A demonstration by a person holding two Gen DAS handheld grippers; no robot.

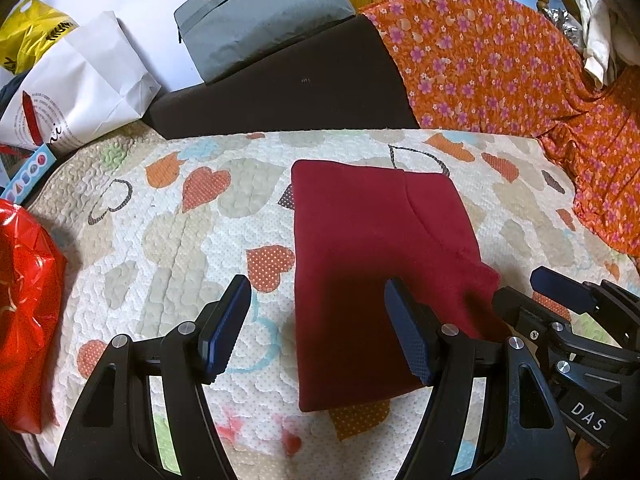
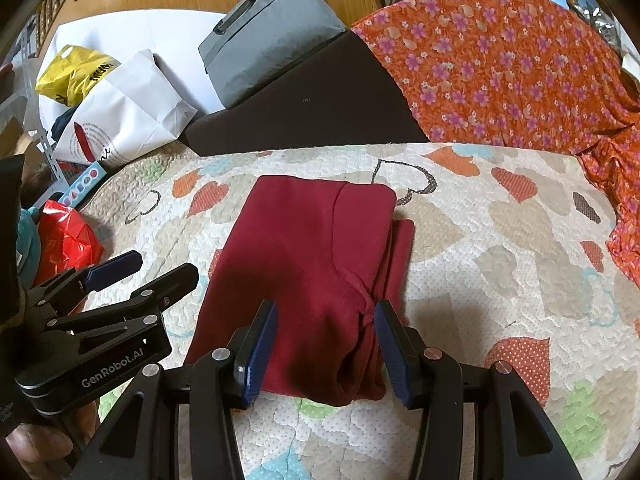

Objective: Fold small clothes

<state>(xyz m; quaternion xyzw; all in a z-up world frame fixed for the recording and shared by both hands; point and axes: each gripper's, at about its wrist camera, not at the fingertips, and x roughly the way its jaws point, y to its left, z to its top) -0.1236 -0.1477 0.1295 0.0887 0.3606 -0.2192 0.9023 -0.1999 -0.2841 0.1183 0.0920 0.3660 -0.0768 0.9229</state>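
Both claws point(image 1: 316, 328) point(image 2: 326, 354) apart over folded red garment point(image 2: 308, 272), long axis away from the cameras.

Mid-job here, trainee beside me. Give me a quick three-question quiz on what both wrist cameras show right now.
1. True or false: the dark red garment lies folded on the heart-print quilt.
2. Which gripper has part of the garment between its fingers? A) left gripper B) right gripper C) neither
3. Fill in: behind the quilt, the grey bag rests on a dark ____ block.

Key: 1 true. 2 B; the bunched fold sits between its fingers, though a firm pinch is unclear. The left straddles the garment's edge, open. 3 brown.
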